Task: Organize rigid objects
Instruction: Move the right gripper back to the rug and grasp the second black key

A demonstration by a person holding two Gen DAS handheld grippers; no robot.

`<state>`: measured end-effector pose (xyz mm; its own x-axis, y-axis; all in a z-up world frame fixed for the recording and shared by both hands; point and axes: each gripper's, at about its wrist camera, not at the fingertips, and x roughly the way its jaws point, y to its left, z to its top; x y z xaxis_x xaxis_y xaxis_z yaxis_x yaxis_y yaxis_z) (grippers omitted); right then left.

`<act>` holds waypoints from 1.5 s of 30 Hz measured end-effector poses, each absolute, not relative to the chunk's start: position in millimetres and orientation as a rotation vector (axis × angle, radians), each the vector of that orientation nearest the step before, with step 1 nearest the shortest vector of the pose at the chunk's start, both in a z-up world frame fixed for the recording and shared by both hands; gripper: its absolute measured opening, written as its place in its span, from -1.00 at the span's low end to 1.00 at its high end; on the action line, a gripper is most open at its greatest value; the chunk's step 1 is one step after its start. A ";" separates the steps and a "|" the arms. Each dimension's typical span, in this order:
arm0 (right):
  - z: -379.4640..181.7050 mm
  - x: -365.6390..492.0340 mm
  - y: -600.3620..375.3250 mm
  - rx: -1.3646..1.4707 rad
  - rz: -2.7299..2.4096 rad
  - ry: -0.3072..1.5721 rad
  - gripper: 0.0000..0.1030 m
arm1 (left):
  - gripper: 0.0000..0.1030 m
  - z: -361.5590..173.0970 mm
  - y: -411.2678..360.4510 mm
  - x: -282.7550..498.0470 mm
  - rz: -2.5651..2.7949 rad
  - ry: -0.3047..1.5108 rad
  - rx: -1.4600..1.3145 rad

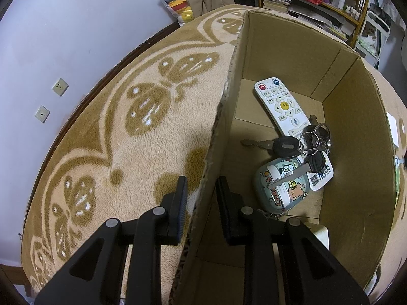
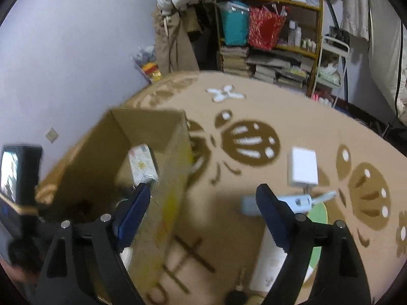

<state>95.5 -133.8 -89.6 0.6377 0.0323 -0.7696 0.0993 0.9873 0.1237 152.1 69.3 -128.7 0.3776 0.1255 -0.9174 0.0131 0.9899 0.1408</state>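
Left fingers (image 1: 201,185) were set astride the cardboard box (image 1: 356,132) wall, probably steadying it; remote (image 1: 279,106) and keys (image 1: 305,142) were inside. Right fingers (image 2: 203,198) were spread, empty, beside the box.

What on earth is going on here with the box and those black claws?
A person is tidying small hard items into a cardboard box on a patterned blanket. The left gripper straddles the box's wall, steadying it. Inside lie a white remote, a bunch of keys and a cartoon-printed case. The right gripper hangs wide open beside the box, above a white adapter and other pieces not yet packed.
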 end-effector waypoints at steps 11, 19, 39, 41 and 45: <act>-138.5 54.6 -157.4 0.261 -0.051 1.031 0.72 | -0.56 -128.8 68.8 151.4 0.071 1.181 0.139; -162.8 39.5 -164.2 0.325 -0.055 1.133 0.05 | -0.55 -129.0 69.4 151.3 0.068 1.182 0.134; -192.4 26.0 -156.9 0.284 -0.095 1.247 -0.25 | -0.56 -128.7 70.4 151.5 0.067 1.182 0.127; -192.1 23.9 -158.3 0.290 -0.124 1.236 -0.45 | -0.56 -128.7 70.5 151.6 0.067 1.182 0.127; -191.2 21.3 -153.6 0.247 -0.133 1.222 -0.45 | -0.56 -128.1 71.3 151.4 0.066 1.182 0.125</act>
